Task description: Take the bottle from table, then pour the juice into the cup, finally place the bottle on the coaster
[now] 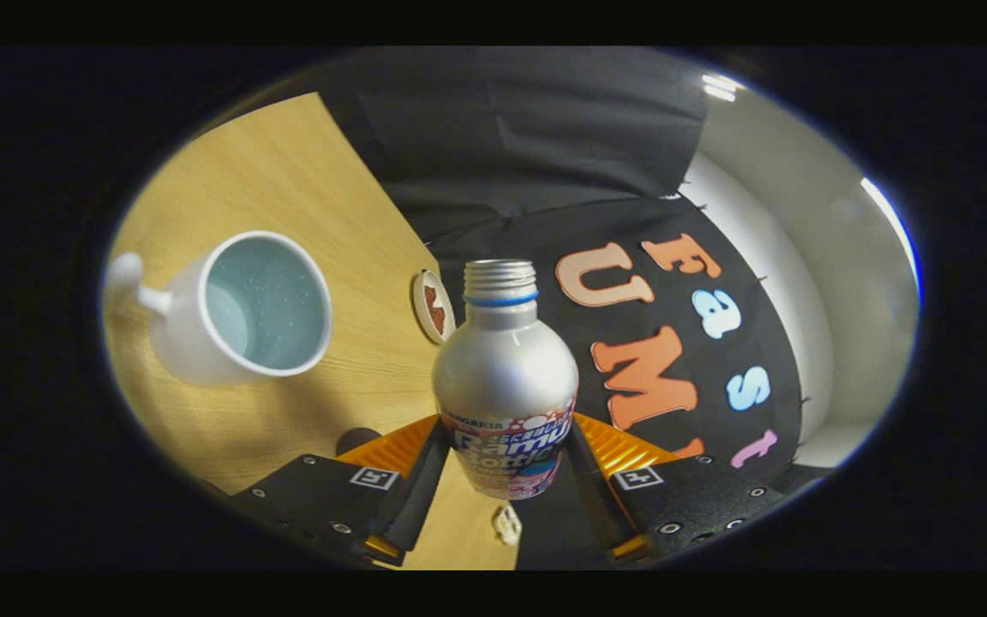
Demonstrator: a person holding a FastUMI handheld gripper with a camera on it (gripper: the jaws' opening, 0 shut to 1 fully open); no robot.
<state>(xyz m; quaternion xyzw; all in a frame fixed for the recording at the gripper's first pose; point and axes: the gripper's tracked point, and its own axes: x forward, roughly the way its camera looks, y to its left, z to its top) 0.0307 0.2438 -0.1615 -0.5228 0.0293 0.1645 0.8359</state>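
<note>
The lower end of the bottle (505,377) is hidden between the two fingers of the gripper (504,467), so its base cannot be seen, and the label is only partly readable because the fingers cover its sides. Both fingers press on the bottle, one on each side of the label, so the jaws are closed on it at a narrow width. The bottle is silver, its cap is off and the threaded neck with a blue ring is open; what is inside it cannot be seen. The whole scene is tilted, and the bottle is lifted above the table (288,171), whose edge runs behind it. The cup (241,308) is white with a handle, and it stands on the table well to the left of the bottle; its inside looks pale blue, but I cannot tell if there is liquid in it. The coaster (433,306) lies near the table edge, just beside the bottle neck, and part of it is hidden by the bottle.
</note>
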